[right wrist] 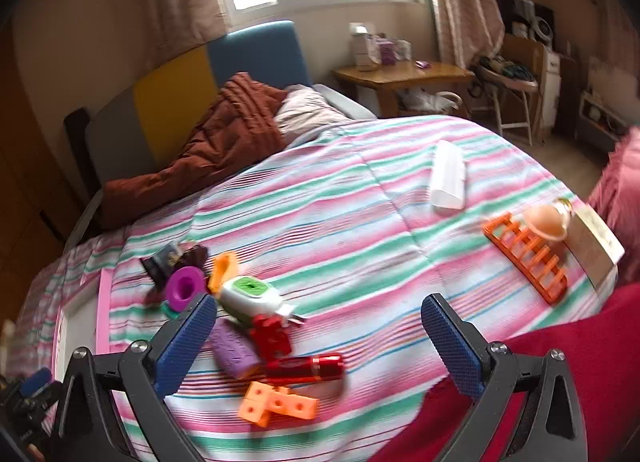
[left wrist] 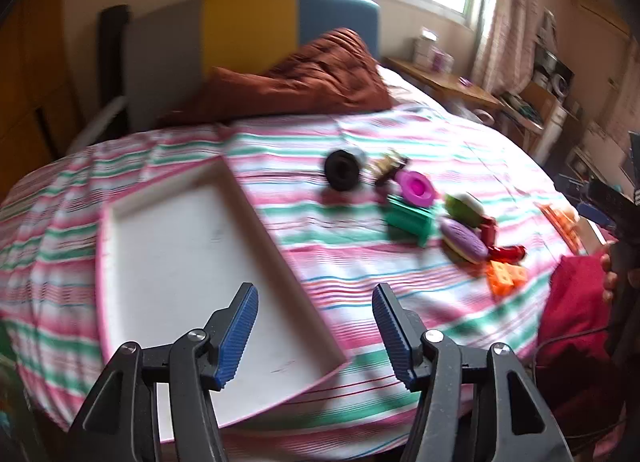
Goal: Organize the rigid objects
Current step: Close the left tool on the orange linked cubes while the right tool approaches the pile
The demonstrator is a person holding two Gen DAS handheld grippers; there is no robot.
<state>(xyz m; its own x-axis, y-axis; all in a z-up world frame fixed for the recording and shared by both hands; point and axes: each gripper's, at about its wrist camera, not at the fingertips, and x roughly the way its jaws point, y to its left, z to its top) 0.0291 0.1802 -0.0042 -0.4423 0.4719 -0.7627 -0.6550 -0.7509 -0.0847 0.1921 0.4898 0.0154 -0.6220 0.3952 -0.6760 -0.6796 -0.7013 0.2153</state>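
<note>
Right wrist view shows the right tool (right wrist: 320, 346) spread wide and grasping nothing, hanging above the toy pile on the striped bed (right wrist: 360, 197). Taking the red flashlight (right wrist: 306, 368) as landmark: the orange block (right wrist: 276, 406) lies just nearer the camera, the purple piece (right wrist: 234, 354) touches its left end, and the tray (left wrist: 180, 246) sits well to its left. The left tool (left wrist: 314, 332) is also released, over the tray's near corner. The flashlight looks the easiest first pick: straddle its barrel across the width, descend squarely, and clench without nudging the neighbouring pieces.
</note>
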